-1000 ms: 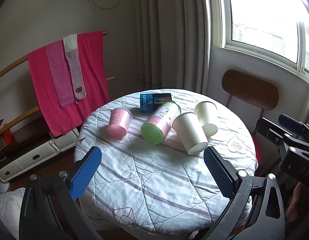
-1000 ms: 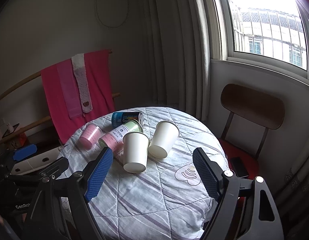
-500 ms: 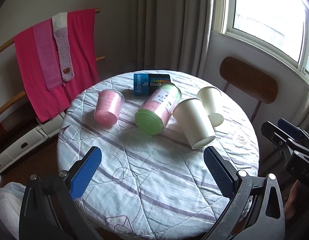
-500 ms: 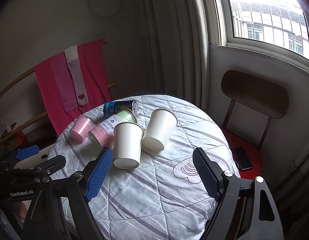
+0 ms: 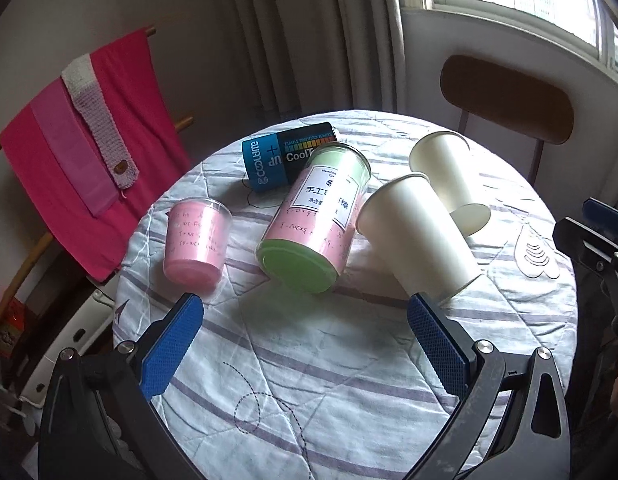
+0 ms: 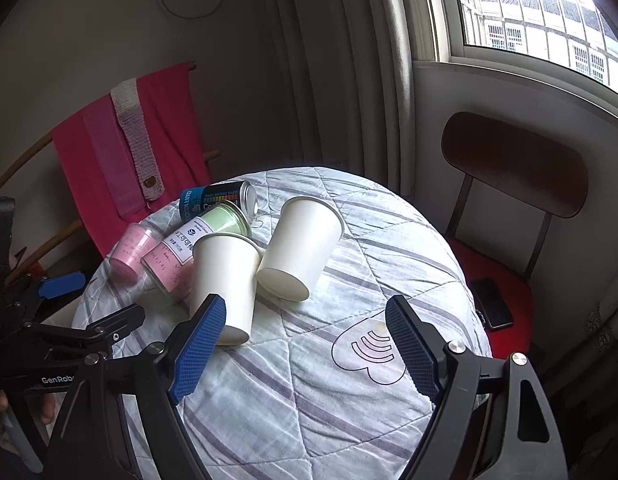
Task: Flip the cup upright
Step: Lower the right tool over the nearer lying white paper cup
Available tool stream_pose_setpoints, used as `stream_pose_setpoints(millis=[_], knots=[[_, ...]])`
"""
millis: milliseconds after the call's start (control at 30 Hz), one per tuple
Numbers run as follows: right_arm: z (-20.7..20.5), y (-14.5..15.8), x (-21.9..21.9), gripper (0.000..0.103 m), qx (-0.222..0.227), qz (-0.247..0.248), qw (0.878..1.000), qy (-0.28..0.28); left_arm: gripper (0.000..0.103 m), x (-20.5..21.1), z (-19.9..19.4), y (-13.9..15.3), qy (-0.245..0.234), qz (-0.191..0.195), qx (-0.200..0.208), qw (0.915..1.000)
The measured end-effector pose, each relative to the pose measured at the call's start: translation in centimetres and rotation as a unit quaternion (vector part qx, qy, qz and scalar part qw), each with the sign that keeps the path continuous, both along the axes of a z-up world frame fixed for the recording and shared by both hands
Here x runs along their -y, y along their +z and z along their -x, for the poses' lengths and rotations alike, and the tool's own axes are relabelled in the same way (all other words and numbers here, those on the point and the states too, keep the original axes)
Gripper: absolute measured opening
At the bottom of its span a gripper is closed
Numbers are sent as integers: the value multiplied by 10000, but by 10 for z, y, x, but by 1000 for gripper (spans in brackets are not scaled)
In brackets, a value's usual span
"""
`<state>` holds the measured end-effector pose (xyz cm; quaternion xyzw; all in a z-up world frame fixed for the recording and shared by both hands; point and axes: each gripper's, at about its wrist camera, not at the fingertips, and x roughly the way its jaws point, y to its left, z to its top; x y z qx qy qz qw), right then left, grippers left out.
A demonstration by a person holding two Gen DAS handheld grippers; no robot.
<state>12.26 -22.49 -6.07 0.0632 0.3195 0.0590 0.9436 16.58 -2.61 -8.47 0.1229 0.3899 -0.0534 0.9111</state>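
Since the earlier frames both cameras had closed in on the round surface [image 5: 349,380], so the cups filled more of each view and the left gripper [image 5: 305,336] looked down on them more steeply, while the things themselves had not shifted. The near paper cup [image 5: 417,236] lay on its side at the middle of the quilted surface, its rim toward the grippers, touching the green-and-pink jar [image 5: 313,224] on one flank and the second paper cup [image 5: 449,172] on the other. Taking that jar as landmark, the pink cup [image 5: 197,240] sat just beside it on the far side from the paper cups, and the blue tin [image 5: 285,156] lay behind it, touching. The left gripper's fingers stood wide apart and held nothing, one pad [image 5: 437,344] close to the near cup's rim; the right gripper [image 6: 305,344] was equally wide and empty. To do this approach well, I judged the fingers should straddle the near cup's wall lightly, since thin paper would crush, and lift clear of the jar before turning it. A chair [image 6: 513,160] stood beyond the surface.
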Motion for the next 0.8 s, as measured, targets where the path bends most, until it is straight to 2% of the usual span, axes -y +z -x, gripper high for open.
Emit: stream_pose_setpoints(millis=[167, 433, 600, 700, 800], knots=[[-11, -9, 3, 83, -101, -96, 9999, 23, 103, 5, -17, -7, -214, -121, -126, 9996], [-29, -15, 9, 83, -317, -289, 9991, 67, 103, 17, -17, -12, -382, -186, -128, 9990], [-49, -16, 21, 83, -629, -849, 9944, -3, 103, 13, -9, -8, -376, 150, -140, 9991], [-63, -20, 23, 83, -963, -1119, 9890, -72, 103, 12, -7, -7, -289, 265, -132, 9991], [-69, -22, 20, 83, -1180, -1361, 9836, 47, 103, 15, -9, -6, -232, 418, -128, 9988]])
